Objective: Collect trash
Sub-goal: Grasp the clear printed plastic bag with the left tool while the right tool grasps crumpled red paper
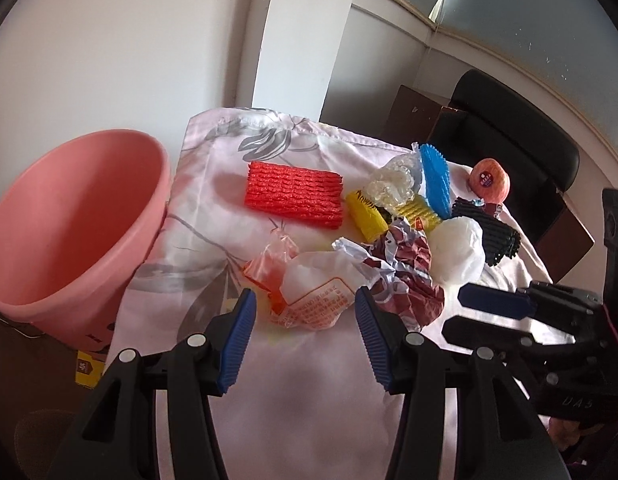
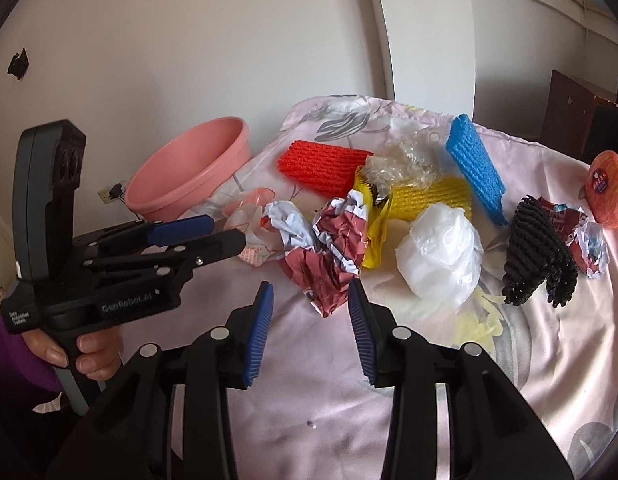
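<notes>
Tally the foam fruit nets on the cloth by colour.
red net: 1
yellow net: 1
blue net: 1
black net: 1
Total: 4

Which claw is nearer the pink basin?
Left. The left claw hangs over wrappers just right of the pink basin; the right claw is farther right, by the crumpled red paper.

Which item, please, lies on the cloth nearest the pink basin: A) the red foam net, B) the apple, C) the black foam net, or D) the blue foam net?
A: the red foam net lies closest to the pink basin, while the other three lie on the far side of the pile.
</notes>
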Demonstrator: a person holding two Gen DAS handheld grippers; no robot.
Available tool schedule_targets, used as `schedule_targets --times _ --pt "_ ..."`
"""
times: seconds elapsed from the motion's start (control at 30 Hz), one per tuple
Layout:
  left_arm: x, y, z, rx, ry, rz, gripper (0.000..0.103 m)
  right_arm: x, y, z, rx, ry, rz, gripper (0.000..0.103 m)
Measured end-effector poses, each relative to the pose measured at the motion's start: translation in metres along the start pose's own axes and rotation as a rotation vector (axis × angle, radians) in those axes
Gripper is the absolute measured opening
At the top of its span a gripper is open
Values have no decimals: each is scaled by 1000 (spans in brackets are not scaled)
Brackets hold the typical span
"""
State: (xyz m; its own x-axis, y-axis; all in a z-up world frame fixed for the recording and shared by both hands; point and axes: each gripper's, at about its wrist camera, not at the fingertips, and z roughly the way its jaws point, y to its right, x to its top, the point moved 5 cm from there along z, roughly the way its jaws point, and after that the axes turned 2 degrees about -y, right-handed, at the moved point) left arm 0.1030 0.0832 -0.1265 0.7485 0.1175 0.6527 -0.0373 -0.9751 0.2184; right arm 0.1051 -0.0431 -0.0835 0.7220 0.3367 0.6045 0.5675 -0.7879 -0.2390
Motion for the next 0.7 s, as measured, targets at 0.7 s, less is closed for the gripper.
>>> schedule_targets --times 0.7 --pt "-2 4 -6 3 31 30 25 -1 14 15 7 -40 77 40"
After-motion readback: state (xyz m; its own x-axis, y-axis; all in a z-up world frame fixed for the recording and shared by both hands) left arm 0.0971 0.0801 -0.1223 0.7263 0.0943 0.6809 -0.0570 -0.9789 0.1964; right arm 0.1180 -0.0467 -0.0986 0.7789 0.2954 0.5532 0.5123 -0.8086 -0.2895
